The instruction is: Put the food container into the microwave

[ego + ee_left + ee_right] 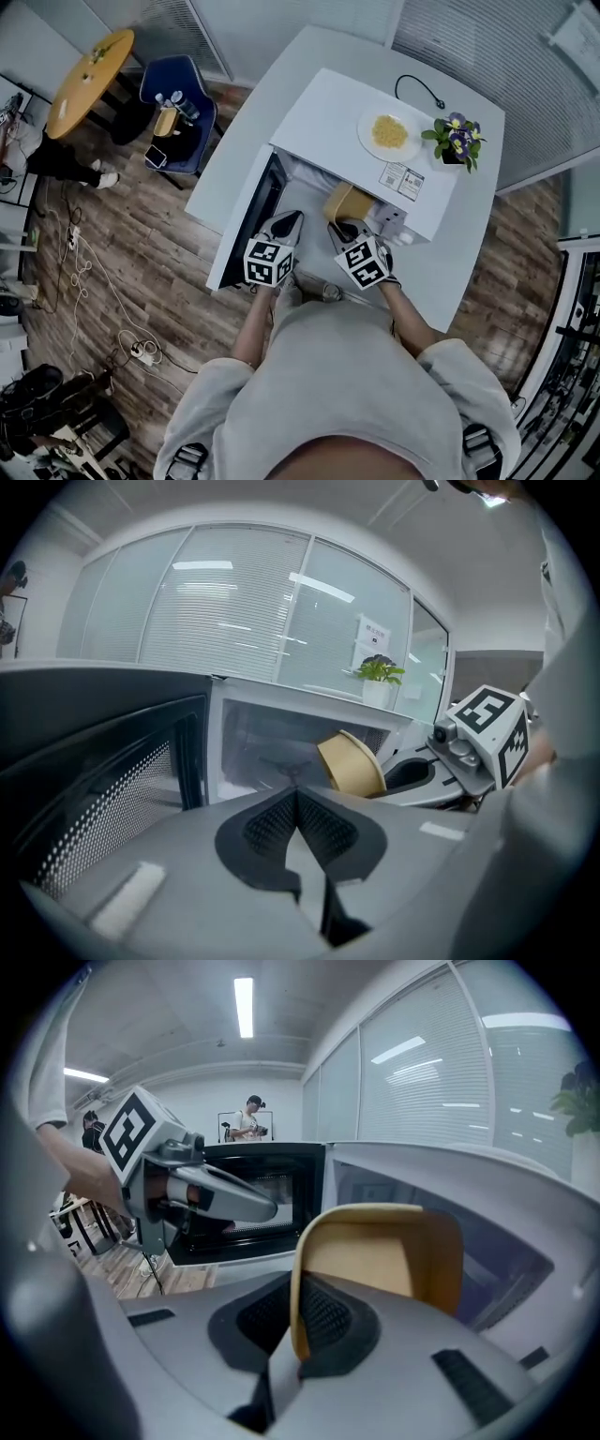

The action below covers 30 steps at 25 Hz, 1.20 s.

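Right gripper [295, 1326]: jaws clamped on the rim of the container [384, 1251], held tilted at the mouth of the open microwave [314, 122]. Left gripper [298, 834], at its 9 o'clock: jaws together, empty.

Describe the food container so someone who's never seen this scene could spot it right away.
Find the white microwave on the white table, its door swung open. At its opening, the right gripper pinches the rim of the food container, the only tan paper tub there.
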{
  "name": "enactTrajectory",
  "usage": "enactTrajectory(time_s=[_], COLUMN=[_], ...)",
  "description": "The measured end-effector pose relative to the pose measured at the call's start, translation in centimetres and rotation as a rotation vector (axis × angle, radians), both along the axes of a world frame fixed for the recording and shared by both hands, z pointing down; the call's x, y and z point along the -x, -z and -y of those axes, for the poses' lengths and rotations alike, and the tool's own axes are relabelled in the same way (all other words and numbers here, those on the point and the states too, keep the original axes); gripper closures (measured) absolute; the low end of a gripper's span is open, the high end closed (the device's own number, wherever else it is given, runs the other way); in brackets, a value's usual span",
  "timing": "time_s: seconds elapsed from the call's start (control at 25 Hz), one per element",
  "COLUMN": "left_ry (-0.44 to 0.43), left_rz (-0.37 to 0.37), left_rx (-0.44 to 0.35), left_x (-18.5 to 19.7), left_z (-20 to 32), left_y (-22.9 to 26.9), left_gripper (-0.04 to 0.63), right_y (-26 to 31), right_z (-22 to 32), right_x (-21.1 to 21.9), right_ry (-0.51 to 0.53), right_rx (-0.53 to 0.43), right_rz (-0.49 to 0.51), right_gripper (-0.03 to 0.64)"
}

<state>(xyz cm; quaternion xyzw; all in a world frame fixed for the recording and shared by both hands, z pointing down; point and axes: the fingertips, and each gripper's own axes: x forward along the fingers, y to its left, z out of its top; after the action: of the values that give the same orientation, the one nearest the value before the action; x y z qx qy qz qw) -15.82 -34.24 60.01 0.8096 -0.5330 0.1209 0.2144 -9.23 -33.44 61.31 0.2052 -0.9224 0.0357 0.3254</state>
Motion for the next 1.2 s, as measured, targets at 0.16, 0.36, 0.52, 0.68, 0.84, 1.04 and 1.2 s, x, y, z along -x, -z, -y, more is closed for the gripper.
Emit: enactTrajectory(time_s=[0.16,0.36,0.52,0.68,0.84,1.04,1.2], left_ry=[-0.066,-0.167,-0.235,-0.286,-0.321,-0.341,-0.341], left_rz=[0.016,0.003,-0.014,-0.019,-0.022,-0.022,-0.030], left_rx=[-0.024,-0.032,-0.037,-0.042,-0.041,-0.041,-0.037], left_x=[-0.1,-0.8,-1.4,-1.6,-1.7,-1.4,-1.0], left_z=[1.0,1.5,1.6,1.8,1.9,1.8,1.7], left_y=[0.5,0.4,0.4,0.3,0.1,0.1,0.0], left_gripper=[0.584,0.584,0.584,0.584,0.584,0.584,0.584], right_y=[-0.2,-0.5,-0.7,-1.0,-1.2,-1.7,-2.6], right_z=[0.6,1.2,1.1,1.1,1.1,1.2,1.4], right_x=[0.0,0.2,0.3,0.5,0.5,0.6,0.4], right_ry=[-0.059,-0.135,-0.178,-0.201,-0.205,-0.180,-0.139], right_rx=[-0.001,-0.007,-0.007,-0.016,-0.030,-0.049,-0.066], right_rz=[-0.015,-0.038,-0.065,-0.092,-0.128,-0.186,-0.263], right_gripper=[0.601,0.601,0.601,0.601,0.601,0.601,0.601])
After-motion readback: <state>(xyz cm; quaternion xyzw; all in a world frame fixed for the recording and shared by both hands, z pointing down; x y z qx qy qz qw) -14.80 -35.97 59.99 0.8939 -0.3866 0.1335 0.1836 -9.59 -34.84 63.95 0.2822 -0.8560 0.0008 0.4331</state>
